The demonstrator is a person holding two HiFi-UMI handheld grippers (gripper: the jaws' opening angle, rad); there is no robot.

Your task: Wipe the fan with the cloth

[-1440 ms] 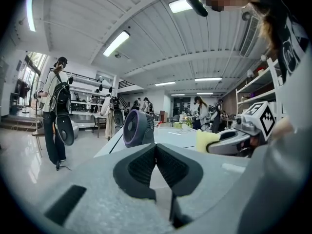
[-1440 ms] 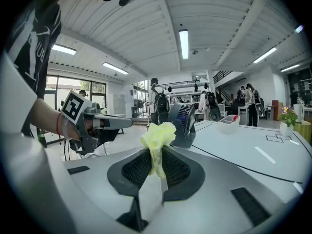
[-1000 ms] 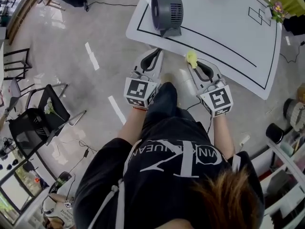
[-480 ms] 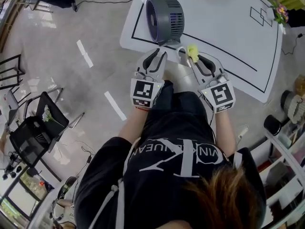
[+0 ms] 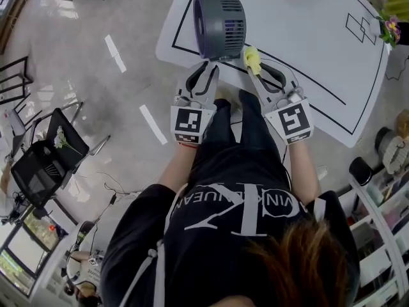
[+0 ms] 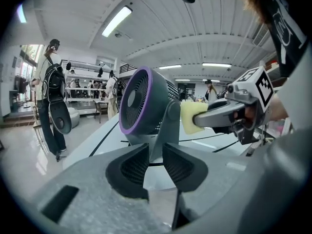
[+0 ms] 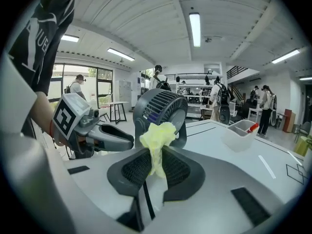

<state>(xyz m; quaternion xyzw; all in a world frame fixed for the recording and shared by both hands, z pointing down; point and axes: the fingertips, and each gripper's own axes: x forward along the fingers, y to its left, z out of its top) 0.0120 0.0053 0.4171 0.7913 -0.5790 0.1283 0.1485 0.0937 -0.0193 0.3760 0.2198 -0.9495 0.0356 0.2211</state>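
The fan [image 5: 219, 16] is set upright on its base close to the near left corner of the tabletop [image 5: 307, 31], just inside the black line drawn along the near edge. Its barrel is laid level, with the long axis roughly along that near edge. The purple-ringed front is turned toward the left edge, and the slotted rear is turned toward the cloth.

The yellow cloth [image 5: 252, 59] is pinched in a bunch by the right hand-held gripper [image 5: 255, 66], with only a small tuft left beyond the tips. It is held just beside the rear of the fan and its stand; whether contact is made cannot be told. The left hand-held gripper [image 5: 208, 66] is held at the near edge below the fan, its jaws slightly spread with nothing between them, and the fan is not braced by it.

Several risks are judged from this. With the fan unbraced so near the corner, it could be slid or tipped toward the left edge by a firm wipe against its rear. The short tuft could be snagged in the grille slots and dragged from the jaws. The housing could also be struck by the hard tips instead of being wiped.
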